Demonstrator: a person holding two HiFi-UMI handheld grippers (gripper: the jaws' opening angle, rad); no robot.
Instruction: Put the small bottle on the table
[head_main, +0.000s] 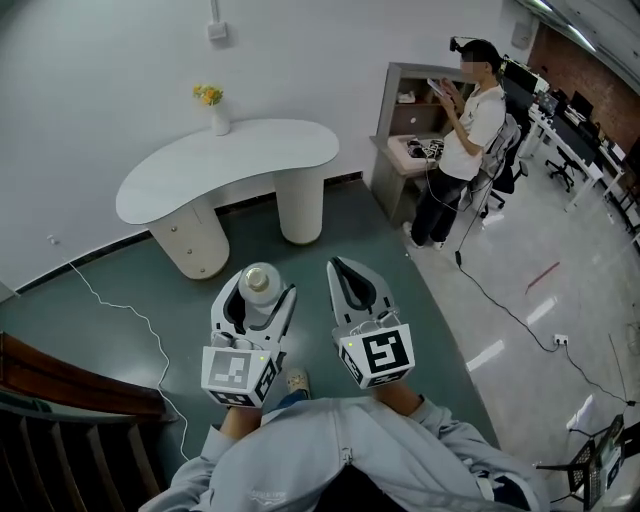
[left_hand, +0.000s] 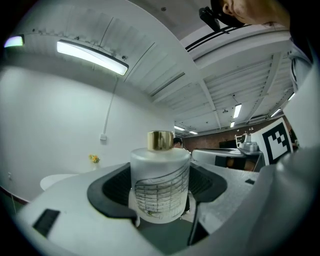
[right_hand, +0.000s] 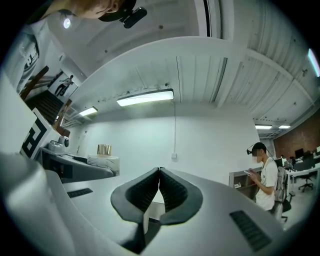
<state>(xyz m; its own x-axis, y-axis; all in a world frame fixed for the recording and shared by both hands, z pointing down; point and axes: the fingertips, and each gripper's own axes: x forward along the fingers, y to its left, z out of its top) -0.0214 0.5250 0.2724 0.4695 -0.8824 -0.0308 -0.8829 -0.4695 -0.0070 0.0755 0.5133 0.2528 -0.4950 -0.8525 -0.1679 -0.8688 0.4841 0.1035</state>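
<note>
A small frosted bottle (head_main: 258, 291) with a gold cap stands upright between the jaws of my left gripper (head_main: 260, 287), which is shut on it. In the left gripper view the bottle (left_hand: 160, 184) fills the gap, its sides against the dark pads (left_hand: 114, 190). My right gripper (head_main: 345, 268) is held beside the left one, its tips touching and nothing between them; the right gripper view shows its jaws (right_hand: 159, 172) meeting, with the bottle (right_hand: 104, 157) at the left. The white kidney-shaped table (head_main: 175, 178) stands ahead, across the green floor, well beyond both grippers.
A white vase with yellow flowers (head_main: 216, 109) stands on the table's far edge. A person (head_main: 462, 140) stands by a grey shelf unit (head_main: 412, 112) at the right. A white cable (head_main: 120, 307) trails over the floor at the left. Dark wooden stairs (head_main: 60, 400) lie at the lower left.
</note>
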